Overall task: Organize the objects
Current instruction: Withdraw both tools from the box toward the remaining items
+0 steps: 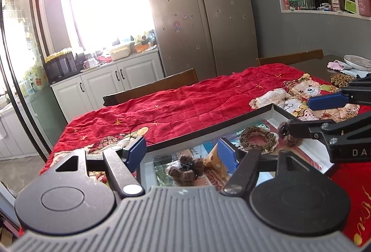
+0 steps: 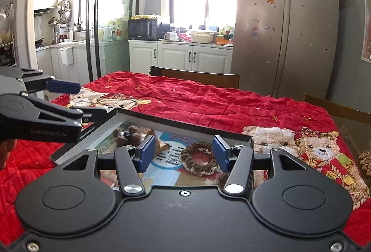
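- where lettering reads "genrobot.ai", the left gripper [image 2: 76, 99] hangs spread, empty.
- right gripper [image 2: 184, 153] spread, pinching nothing, above the tray [image 2: 185, 129].
- woven ring [image 2: 199, 160] lies flat.

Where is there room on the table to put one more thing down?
The red quilt is bare between the tray's far rim and the wooden chairs. The tray is crowded: braided ring, brown fuzzy clip. The bowl corner is cluttered too.

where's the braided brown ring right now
The braided brown ring lies inside the shallow tray on the red quilt, toward its right side, seen between the right gripper fingers.
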`<state>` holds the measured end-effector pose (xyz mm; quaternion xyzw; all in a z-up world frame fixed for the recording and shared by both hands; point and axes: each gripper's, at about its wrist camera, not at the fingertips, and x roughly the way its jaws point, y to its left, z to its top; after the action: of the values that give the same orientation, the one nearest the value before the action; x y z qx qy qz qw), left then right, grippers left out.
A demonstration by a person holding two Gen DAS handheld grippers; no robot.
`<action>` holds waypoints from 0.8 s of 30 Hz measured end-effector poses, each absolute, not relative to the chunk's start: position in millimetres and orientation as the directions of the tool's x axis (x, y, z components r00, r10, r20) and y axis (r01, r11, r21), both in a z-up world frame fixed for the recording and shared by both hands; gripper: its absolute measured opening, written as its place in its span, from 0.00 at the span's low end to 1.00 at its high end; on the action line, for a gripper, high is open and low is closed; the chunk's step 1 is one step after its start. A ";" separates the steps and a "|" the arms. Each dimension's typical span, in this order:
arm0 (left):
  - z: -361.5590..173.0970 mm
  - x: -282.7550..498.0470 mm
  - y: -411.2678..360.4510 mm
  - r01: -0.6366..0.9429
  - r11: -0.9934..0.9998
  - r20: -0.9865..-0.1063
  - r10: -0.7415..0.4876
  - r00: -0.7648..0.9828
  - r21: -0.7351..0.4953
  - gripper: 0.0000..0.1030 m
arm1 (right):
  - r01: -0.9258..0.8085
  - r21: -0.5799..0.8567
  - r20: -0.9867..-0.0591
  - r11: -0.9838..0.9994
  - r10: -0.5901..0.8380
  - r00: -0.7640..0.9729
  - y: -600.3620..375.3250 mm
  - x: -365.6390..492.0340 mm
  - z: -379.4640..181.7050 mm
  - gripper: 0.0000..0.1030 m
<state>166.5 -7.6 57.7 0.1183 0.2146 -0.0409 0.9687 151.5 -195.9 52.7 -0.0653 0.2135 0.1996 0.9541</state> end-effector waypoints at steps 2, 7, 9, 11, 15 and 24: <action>59.4 158.8 -5.9 0.129 0.968 -0.418 -0.029 0.908 0.215 0.77 | -0.415 -0.041 -0.434 0.909 0.358 0.826 -195.5 145.0 53.3 0.51; 59.7 139.7 -2.3 0.132 0.965 -0.409 -0.029 0.912 0.226 0.77 | -0.429 -0.041 -0.428 0.902 0.372 0.823 -195.1 123.4 54.3 0.51; 58.8 131.7 -0.5 0.134 0.964 -0.407 -0.031 0.913 0.229 0.77 | -0.435 -0.040 -0.427 0.899 0.378 0.821 -196.0 116.5 54.3 0.51; 57.3 124.7 1.3 0.136 0.962 -0.405 -0.030 0.914 0.236 0.78 | -0.443 -0.039 -0.428 0.896 0.386 0.817 -195.8 108.9 53.6 0.51; 54.7 112.0 5.5 0.137 0.963 -0.406 -0.032 0.913 0.232 0.78 | -0.453 -0.035 -0.431 0.891 0.396 0.811 -194.5 95.1 51.0 0.51; 46.0 89.1 19.5 0.122 0.969 -0.418 -0.021 0.908 0.216 0.78 | -0.482 -0.025 -0.453 0.876 0.420 0.786 -195.4 73.3 42.8 0.51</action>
<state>89.1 19.5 46.0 0.1195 0.2109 -0.0367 0.9695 73.3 -195.4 42.8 -0.0697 0.2229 0.2394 0.9424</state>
